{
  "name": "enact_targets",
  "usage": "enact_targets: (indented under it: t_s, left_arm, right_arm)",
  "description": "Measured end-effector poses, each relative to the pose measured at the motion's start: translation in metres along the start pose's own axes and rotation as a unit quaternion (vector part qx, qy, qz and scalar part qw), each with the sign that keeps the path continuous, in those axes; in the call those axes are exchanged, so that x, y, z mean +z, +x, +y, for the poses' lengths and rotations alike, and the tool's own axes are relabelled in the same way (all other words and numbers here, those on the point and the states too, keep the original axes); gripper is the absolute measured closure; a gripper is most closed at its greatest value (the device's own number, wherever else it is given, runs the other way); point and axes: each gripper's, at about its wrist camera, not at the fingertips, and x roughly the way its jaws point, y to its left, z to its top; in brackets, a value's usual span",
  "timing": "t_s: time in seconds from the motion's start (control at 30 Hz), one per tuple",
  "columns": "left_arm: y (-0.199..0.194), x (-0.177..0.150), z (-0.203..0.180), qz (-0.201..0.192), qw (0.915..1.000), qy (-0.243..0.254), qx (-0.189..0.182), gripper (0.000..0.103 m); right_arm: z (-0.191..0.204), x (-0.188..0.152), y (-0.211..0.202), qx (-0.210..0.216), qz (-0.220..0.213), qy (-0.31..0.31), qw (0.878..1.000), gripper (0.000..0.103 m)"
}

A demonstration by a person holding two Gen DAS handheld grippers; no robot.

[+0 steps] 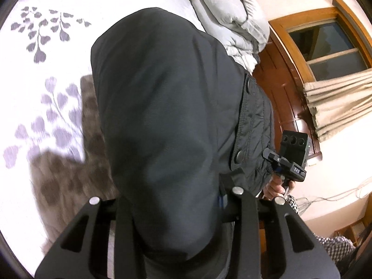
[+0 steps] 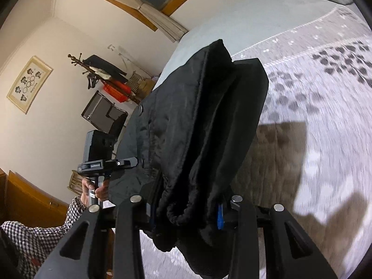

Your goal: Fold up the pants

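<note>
the left gripper (image 1: 172, 209) is closed on a bunched edge of the black pants (image 1: 162, 97), which drape forward from its jaws out over the white leaf-print bedspread (image 1: 46, 46), lifted clear of it to judge by the shadow below. further right, the right gripper (image 2: 183, 211) is likewise pinched on a gathered hem (the elastic edge bulges between its fingers), so the cloth's held edge runs hand to hand and the loose length hangs ahead of both, neither hand nearer.

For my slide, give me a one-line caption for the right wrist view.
Right gripper clamps bunched black pants above a leaf-print bedspread, with the left gripper gripping alongside.
</note>
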Motion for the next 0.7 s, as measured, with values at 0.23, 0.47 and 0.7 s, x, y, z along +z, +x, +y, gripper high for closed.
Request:
enact_targets:
  t_s: [0.23, 0.47, 0.7]
  left_arm:
    - [0.005, 0.031, 0.029, -0.005, 0.9994, -0.021, 0.027, 0.066]
    - [0.018, 0.034, 0.053, 0.005, 0.9992, -0.027, 0.029, 0.058]
    - [0.018, 0.024, 0.052, -0.013, 0.9985, -0.02, 0.049, 0.045]
  right_arm:
    - [-0.026, 0.029, 0.04, -0.005, 0.027, 0.018, 0.999, 0.065]
    - [-0.061, 0.023, 0.061, -0.01, 0.039, 0.053, 0.998, 0.06]
    - [-0.069, 0.019, 0.062, -0.011, 0.032, 0.076, 0.997, 0.044]
